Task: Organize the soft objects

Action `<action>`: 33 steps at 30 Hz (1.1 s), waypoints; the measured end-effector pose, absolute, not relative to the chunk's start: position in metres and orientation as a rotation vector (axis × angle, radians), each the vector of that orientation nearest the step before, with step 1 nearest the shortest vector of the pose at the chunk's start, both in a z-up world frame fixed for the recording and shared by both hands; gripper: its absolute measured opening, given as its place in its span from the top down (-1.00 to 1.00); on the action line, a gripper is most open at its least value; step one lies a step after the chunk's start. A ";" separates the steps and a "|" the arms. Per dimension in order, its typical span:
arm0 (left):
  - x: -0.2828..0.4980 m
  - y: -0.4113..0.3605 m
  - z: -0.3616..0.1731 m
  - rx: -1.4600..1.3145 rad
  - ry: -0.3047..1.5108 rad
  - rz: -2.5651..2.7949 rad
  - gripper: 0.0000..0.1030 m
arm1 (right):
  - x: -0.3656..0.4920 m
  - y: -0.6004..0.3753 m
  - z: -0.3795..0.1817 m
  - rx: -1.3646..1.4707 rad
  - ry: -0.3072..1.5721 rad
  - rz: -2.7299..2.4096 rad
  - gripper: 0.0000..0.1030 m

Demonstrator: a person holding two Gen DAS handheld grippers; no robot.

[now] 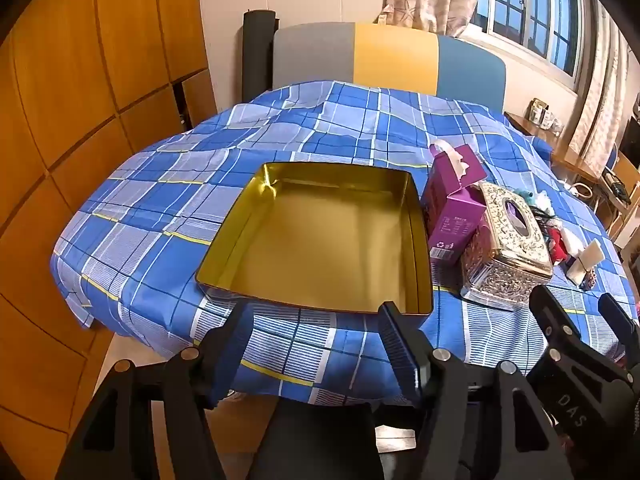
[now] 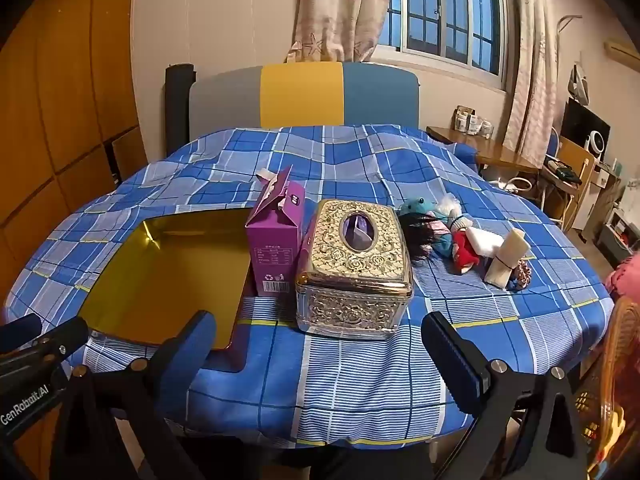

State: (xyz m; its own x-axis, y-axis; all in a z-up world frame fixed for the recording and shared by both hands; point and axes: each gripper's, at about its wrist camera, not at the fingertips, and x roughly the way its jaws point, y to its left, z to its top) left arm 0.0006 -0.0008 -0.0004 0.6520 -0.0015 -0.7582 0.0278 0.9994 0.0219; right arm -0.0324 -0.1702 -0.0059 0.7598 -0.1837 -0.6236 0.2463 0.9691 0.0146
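Observation:
A pile of soft toys (image 2: 444,232) lies on the blue checked tablecloth at the right: a teal plush (image 2: 416,205), a dark-haired doll, a red piece and a white cloth. It shows small in the left wrist view (image 1: 554,226). A rolled cream cloth (image 2: 505,258) lies beside it. An empty gold tin tray (image 1: 320,240) sits at the left, also in the right wrist view (image 2: 168,276). My left gripper (image 1: 316,320) is open at the tray's near rim. My right gripper (image 2: 320,340) is open and empty in front of the tissue box.
An ornate gold tissue box (image 2: 356,268) and an open purple carton (image 2: 276,236) stand between tray and toys. A grey, yellow and blue chair back (image 2: 304,94) is behind the table. A wooden wardrobe (image 1: 80,120) is on the left, and a side table (image 2: 480,148) on the right.

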 end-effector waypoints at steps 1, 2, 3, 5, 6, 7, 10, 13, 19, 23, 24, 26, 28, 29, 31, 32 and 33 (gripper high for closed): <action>0.001 -0.001 -0.001 0.031 0.863 -0.021 -0.27 | -0.033 -0.169 -0.006 0.095 0.668 -0.234 -1.00; 0.000 -0.002 -0.001 0.032 0.866 -0.021 -0.27 | -0.033 -0.169 -0.005 0.092 0.667 -0.233 -1.00; 0.000 -0.004 -0.002 0.034 0.868 -0.022 -0.27 | -0.033 -0.168 -0.005 0.089 0.667 -0.228 -1.00; -0.001 -0.007 -0.002 0.040 0.871 -0.026 -0.27 | -0.034 -0.171 -0.008 0.089 0.666 -0.229 -1.00; 0.000 -0.002 -0.007 0.032 0.876 -0.020 -0.27 | -0.034 -0.171 -0.009 0.090 0.665 -0.231 -1.00; 0.000 -0.003 -0.008 0.032 0.878 -0.022 -0.27 | -0.034 -0.174 -0.009 0.095 0.665 -0.229 -1.00; 0.004 -0.002 -0.012 0.029 0.887 -0.023 -0.27 | -0.033 -0.170 -0.009 0.086 0.667 -0.239 -1.00; 0.003 0.000 -0.008 0.029 0.886 -0.023 -0.27 | -0.033 -0.169 -0.008 0.085 0.667 -0.245 -1.00; 0.003 -0.001 -0.008 0.033 0.888 -0.023 -0.27 | -0.032 -0.169 -0.009 0.084 0.671 -0.243 -1.00; 0.003 -0.002 -0.007 0.038 0.885 -0.024 -0.27 | -0.032 -0.169 -0.009 0.082 0.673 -0.241 -1.00; 0.003 -0.002 -0.008 0.038 0.885 -0.025 -0.27 | -0.032 -0.169 -0.009 0.082 0.674 -0.242 -1.00; 0.003 -0.003 -0.008 0.040 0.887 -0.027 -0.27 | -0.032 -0.169 -0.010 0.083 0.676 -0.241 -1.00; 0.003 -0.003 -0.008 0.041 0.888 -0.027 -0.27 | -0.031 -0.169 -0.010 0.080 0.680 -0.242 -1.00; 0.003 -0.003 -0.008 0.041 0.887 -0.027 -0.27 | -0.032 -0.169 -0.010 0.080 0.680 -0.243 -1.00; 0.003 -0.003 -0.008 0.043 0.888 -0.025 -0.27 | -0.031 -0.169 -0.011 0.079 0.682 -0.241 -1.00; 0.003 -0.003 -0.008 0.043 0.888 -0.024 -0.27 | -0.031 -0.169 -0.010 0.080 0.681 -0.242 -1.00; 0.003 -0.003 -0.008 0.043 0.888 -0.025 -0.27 | -0.032 -0.169 -0.010 0.080 0.679 -0.242 -1.00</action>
State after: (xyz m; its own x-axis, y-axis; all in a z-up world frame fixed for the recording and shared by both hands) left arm 0.0029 -0.0031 -0.0079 0.6305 -0.0041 -0.7762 0.0395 0.9989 0.0268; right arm -0.0316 -0.1687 -0.0101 0.7513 -0.1950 -0.6305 0.2471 0.9690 -0.0053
